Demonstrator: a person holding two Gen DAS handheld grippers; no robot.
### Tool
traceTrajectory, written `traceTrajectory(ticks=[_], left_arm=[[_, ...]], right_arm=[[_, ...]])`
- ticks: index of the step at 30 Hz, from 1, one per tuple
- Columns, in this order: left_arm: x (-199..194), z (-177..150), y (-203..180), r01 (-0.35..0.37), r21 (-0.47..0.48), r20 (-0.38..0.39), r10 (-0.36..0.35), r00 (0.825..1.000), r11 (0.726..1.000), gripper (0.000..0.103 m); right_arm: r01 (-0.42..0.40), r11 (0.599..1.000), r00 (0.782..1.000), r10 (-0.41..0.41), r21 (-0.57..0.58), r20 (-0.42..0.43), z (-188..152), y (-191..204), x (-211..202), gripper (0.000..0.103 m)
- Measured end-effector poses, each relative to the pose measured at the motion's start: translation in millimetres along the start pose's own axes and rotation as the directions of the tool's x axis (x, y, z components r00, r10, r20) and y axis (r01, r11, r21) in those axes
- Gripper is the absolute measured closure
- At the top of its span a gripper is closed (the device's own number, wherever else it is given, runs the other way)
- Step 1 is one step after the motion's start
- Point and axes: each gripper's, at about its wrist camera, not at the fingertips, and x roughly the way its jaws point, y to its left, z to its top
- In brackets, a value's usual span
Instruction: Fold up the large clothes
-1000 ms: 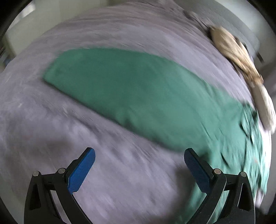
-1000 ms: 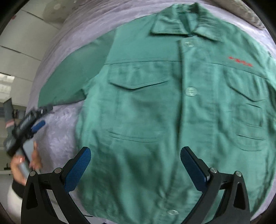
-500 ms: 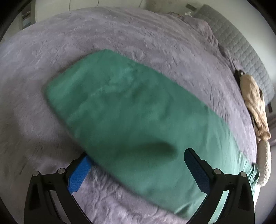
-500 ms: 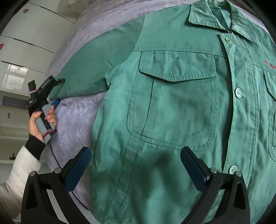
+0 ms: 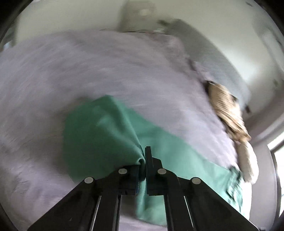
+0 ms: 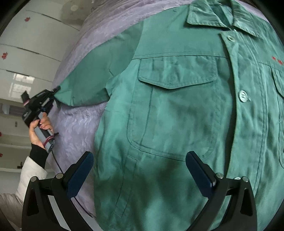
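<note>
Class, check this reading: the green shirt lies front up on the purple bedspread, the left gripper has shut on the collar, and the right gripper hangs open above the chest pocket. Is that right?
Not quite. The left gripper has shut on the end of the sleeve, not the collar, as the left wrist view shows. The rest stands.

Legible text: none is found in either view. Red embroidered marks (image 6: 276, 60) are seen on the green shirt (image 6: 177, 115), above its chest pocket at 3 o'clock in the right wrist view, cut by the frame edge and too small to be read. Small red emblems (image 6: 4, 55) are carried on the white cabinet panels (image 6: 26, 53) at 9 to 10 o'clock, unreadable.
</note>
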Motion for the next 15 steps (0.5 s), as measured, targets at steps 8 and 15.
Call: traceTrajectory(ticks=[8,15], left_arm=[[2.0,-29.0,-182.8,0.301,0.305,-0.102,-0.283,0.954,0.903,0.097],[50.9,-124.2,-339.5,0.470,0.457,-0.353,-0.331,0.875,0.755,0.097]], right_arm=[[-0.015,0.997,0.996,0.008,0.076,0.093,-2.3,-37.1,-34.2,0.000],[0.000,0.986,0.979,-0.034,0.169,0.199,-5.8,-95.1,-84.0,0.000]])
